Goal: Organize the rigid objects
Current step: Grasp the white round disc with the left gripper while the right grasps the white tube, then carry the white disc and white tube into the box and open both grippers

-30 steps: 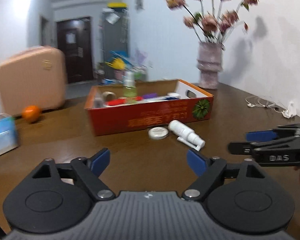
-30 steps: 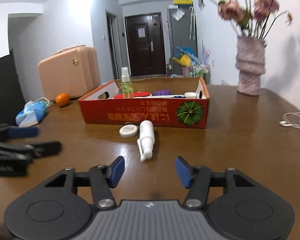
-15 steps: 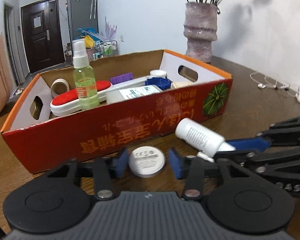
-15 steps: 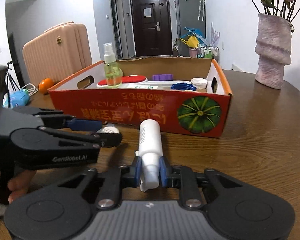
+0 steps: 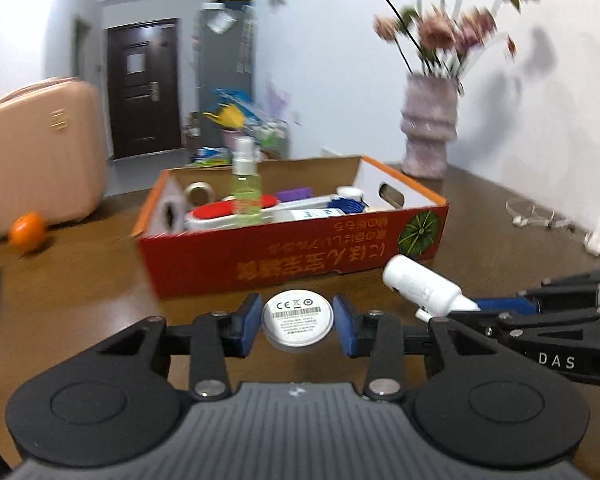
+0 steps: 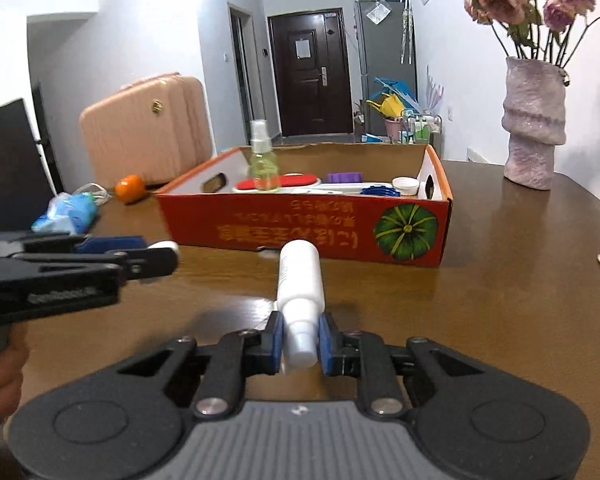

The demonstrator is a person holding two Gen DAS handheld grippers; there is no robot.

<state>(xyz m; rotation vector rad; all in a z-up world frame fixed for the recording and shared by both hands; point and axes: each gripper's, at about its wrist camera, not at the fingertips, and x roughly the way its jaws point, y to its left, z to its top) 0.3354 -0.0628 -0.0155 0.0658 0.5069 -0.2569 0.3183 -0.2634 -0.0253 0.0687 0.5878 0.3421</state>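
My left gripper (image 5: 298, 322) is shut on a round white disc (image 5: 297, 318) with a barcode label and holds it above the table, in front of the red cardboard box (image 5: 292, 256). My right gripper (image 6: 299, 340) is shut on the cap end of a white spray bottle (image 6: 300, 280), lifted and pointing at the box (image 6: 300, 232). The bottle also shows in the left wrist view (image 5: 424, 286), held by the right gripper (image 5: 500, 312). The left gripper shows at the left of the right wrist view (image 6: 156, 254). The box holds a green spray bottle (image 6: 263, 164), a red brush, and other items.
A vase of dried flowers (image 6: 534, 124) stands at the back right of the brown table (image 6: 500, 280). White earphones (image 5: 540, 216) lie at the right. An orange (image 6: 129, 189) and a blue packet (image 6: 70, 212) lie at the left. A pink suitcase (image 6: 148, 124) stands behind.
Both grippers closed on their objects and lifted them off the table: the left took the white disc, the right took the white spray bottle. Both pulled back slightly from the box.
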